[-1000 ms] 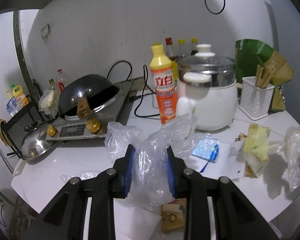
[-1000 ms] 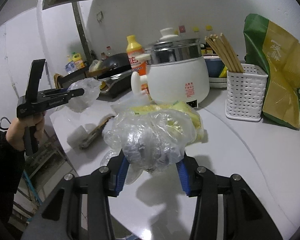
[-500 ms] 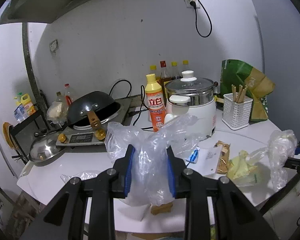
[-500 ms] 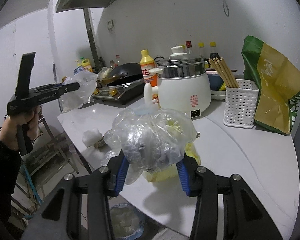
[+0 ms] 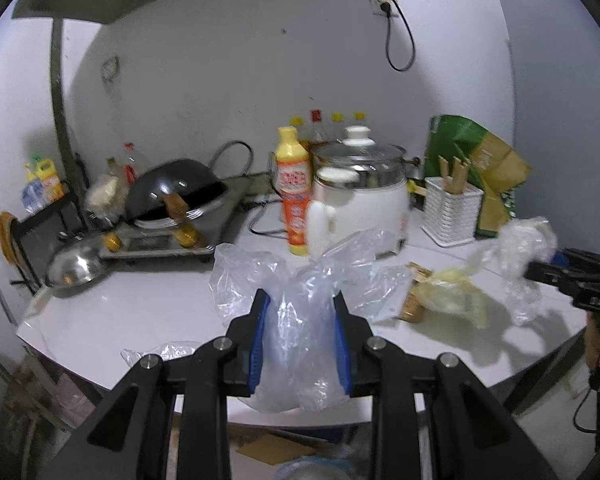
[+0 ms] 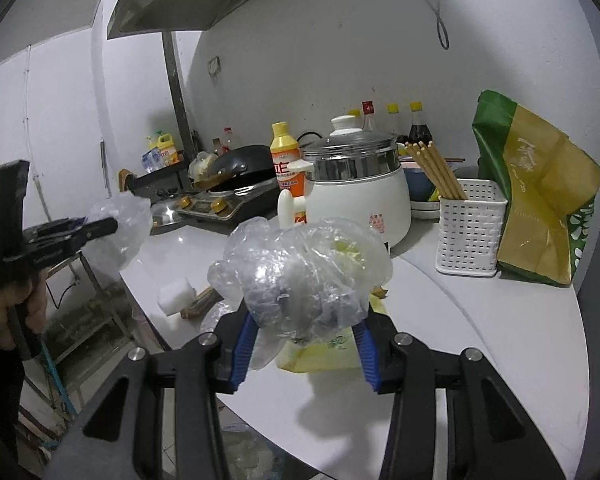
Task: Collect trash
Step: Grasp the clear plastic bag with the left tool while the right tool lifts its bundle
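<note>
Left gripper (image 5: 300, 328) clamped on clear bag (image 5: 300, 320) off the table (image 5: 140, 312) edge. Right gripper (image 6: 304, 340) clamped on crumpled wrap (image 6: 300, 268) — hiding yellow bag (image 6: 332, 348) beneath; floor bin blurred.

Blue-padded black tongs (image 5: 300, 336), clear plastic bag (image 5: 300, 344), orange-and-yellow bottle (image 5: 295, 196), white countertop (image 5: 140, 308).

Bench (image 6: 500, 320): smooth, glossy white. Clear bag (image 5: 300, 332) in left gripper (image 5: 300, 340): thin crinkled plastic film. Cooker (image 6: 360, 196): glossy white body, polished metal band, glass lid. Basket (image 6: 470, 232): white perforated plastic. Chopsticks (image 6: 436, 172): probably wood. Wok (image 5: 172, 188): dark, seemingly matt metal.
</note>
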The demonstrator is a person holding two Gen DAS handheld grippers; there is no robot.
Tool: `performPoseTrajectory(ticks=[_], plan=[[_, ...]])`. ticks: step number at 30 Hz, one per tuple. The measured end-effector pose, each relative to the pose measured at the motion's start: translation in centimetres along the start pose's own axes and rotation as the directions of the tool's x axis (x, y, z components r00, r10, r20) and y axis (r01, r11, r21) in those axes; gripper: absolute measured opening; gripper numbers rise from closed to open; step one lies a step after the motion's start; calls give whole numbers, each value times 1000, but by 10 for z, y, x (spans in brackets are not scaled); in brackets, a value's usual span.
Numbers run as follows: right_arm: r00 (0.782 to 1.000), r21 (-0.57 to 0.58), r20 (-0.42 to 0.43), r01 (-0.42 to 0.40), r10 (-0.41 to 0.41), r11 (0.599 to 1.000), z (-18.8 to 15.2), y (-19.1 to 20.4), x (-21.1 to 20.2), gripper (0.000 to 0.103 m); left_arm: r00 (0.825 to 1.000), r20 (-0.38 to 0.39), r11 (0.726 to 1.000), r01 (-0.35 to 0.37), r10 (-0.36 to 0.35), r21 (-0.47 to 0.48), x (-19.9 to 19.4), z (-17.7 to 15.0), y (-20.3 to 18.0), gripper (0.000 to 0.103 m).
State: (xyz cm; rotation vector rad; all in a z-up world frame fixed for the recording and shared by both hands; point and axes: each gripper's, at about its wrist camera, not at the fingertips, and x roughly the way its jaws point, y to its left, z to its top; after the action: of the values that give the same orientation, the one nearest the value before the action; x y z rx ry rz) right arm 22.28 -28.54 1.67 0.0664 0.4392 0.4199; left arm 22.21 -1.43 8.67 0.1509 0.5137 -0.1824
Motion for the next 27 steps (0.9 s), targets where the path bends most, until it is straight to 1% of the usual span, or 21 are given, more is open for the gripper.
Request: performPoseTrajectory(ticks=[2,3,4,7,8,9,11,14,19,22,27], plan=[[999,-2,-37,-2,2,1000,-7,-5,6,42,999,-31,999,37,-37,0,14,-6,-17,28],[999,-1,-52,-5,5,1000,-11,-7,9,42,999,-34,999,39,-39,0,16,-6,-19,28],[997,3,-78,-7,7,1000,-18,-12,13,42,996,-58,998,70,-70,1,28,-9,-34,28],[990,28,-139,-12,16,1000,-38,-24,21,42,991,-80,994,105,-104,11,39,-10,-53,28],[989,35,-150,-8,13,999,-43,-29,23,43,987,-99,991,131,-128,23,50,-10,-70,28],[987,41,-159,-6,12,999,-47,-32,24,43,986,-102,991,133,-130,25,51,-10,-72,28],[986,49,-164,2,6,999,-53,-40,24,43,982,-120,988,150,-145,39,63,-10,-92,28],[990,55,-142,15,-7,998,-53,-51,15,43,981,-123,987,156,-149,44,66,-6,-99,28],[999,49,-40,18,-16,999,-41,-61,-13,43,982,-122,988,149,-142,49,65,-1,-93,28],[1000,39,-8,11,-11,999,-34,-60,-25,43,987,-93,990,132,-128,46,48,4,-87,28],[1000,8,5,-12,12,1000,-29,-45,-34,43,991,-68,993,116,-114,36,23,1,-79,28]])
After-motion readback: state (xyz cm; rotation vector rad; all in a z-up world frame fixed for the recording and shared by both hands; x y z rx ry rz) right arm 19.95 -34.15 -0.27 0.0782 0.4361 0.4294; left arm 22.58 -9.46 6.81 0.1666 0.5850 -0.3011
